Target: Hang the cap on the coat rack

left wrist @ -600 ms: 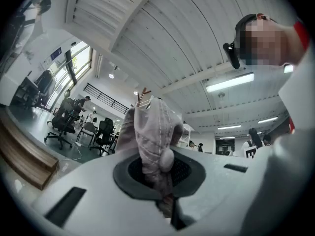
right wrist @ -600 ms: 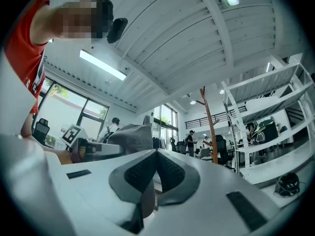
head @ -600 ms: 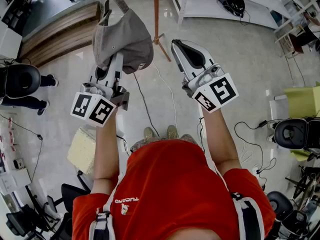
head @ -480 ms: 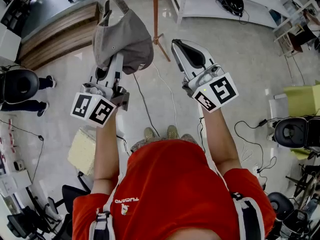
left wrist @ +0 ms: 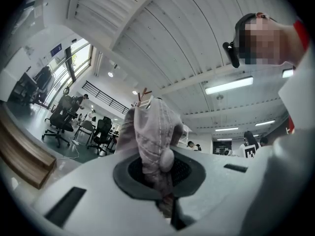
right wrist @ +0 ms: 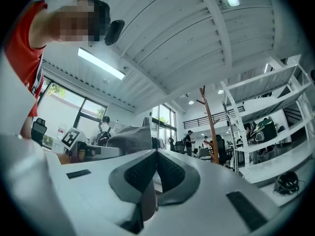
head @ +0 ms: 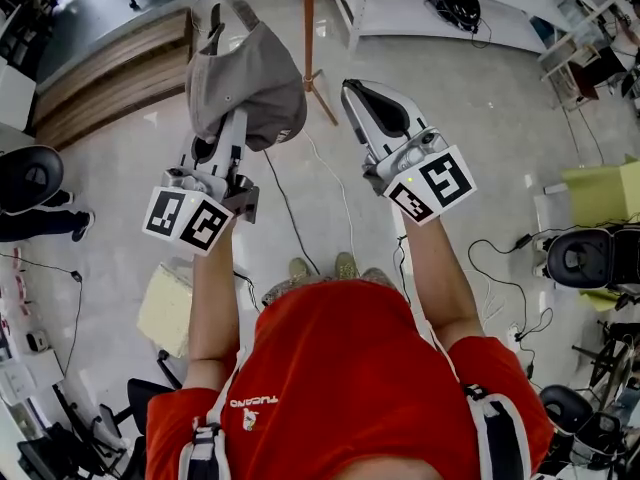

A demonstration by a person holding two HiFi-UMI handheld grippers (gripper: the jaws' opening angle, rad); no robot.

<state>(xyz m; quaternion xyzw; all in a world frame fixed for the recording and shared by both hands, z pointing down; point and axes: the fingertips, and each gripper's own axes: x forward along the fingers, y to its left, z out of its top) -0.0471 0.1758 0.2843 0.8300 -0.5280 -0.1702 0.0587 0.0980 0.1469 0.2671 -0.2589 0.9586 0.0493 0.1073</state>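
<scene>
A grey cap (head: 245,73) is held up in the air, pinched in my left gripper (head: 231,120), which is shut on its fabric. In the left gripper view the cap (left wrist: 150,132) bunches up between the pads, with the coat rack's brown prongs (left wrist: 142,94) just beyond its top. The rack's brown pole (head: 311,13) stands right of the cap in the head view. My right gripper (head: 351,91) is raised beside the cap, shut and holding nothing. From the right gripper (right wrist: 156,154) view the coat rack (right wrist: 209,124) rises ahead to the right and the cap (right wrist: 130,137) is to the left.
A white metal shelf unit (head: 440,8) with a dark bag stands behind the rack. A wooden bench (head: 110,73) runs at the left. Cables (head: 290,208) trail over the floor, and office chairs (head: 590,258) stand at the sides. A yellow-white foam pad (head: 165,303) lies by my left arm.
Both grippers and the cap keep the same pose. The floor backdrop has slid slightly, and a bystander's legs at the left edge have moved further out of view.
</scene>
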